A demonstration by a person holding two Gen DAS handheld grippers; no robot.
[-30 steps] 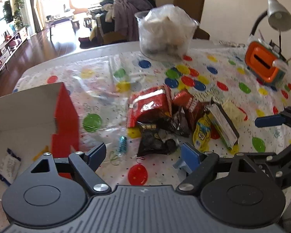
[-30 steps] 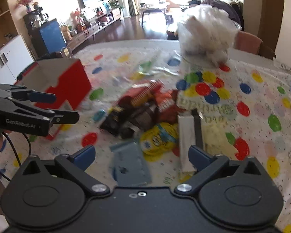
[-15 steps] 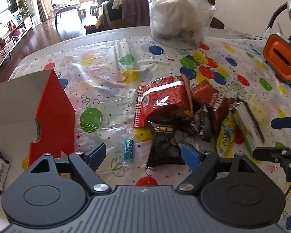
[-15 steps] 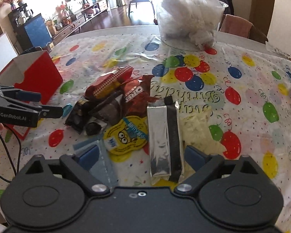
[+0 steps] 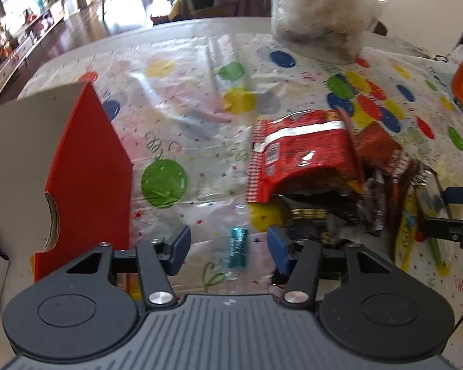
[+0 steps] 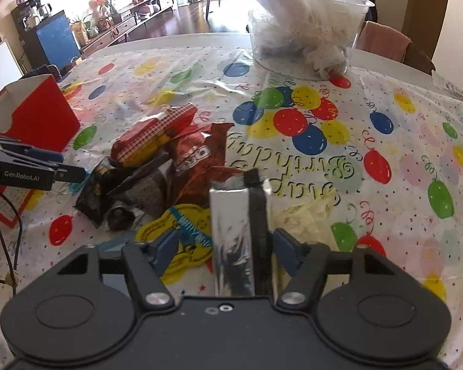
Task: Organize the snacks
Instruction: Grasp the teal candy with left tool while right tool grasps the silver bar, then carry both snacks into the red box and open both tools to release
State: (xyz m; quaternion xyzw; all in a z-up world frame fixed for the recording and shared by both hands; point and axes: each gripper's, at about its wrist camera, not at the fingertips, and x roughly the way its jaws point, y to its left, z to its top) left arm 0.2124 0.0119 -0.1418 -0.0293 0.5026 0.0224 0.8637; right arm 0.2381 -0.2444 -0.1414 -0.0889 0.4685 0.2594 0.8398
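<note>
Both tools are closing at once: the left tool [image 5: 228,251] straddles a small blue candy [image 5: 238,247] on the desk, the right tool [image 6: 220,251] a silver pack [image 6: 231,240], pads not yet touching. The red box [image 5: 86,172] stands open nearby, likely the destination.

We look along our right gripper [image 6: 223,251], its jaws closing around a silver packet [image 6: 231,240] at the table's [image 6: 401,209] near edge. Snack bags [image 6: 157,166] lie piled just left; a red box [image 6: 43,117] stands at the left edge.
</note>
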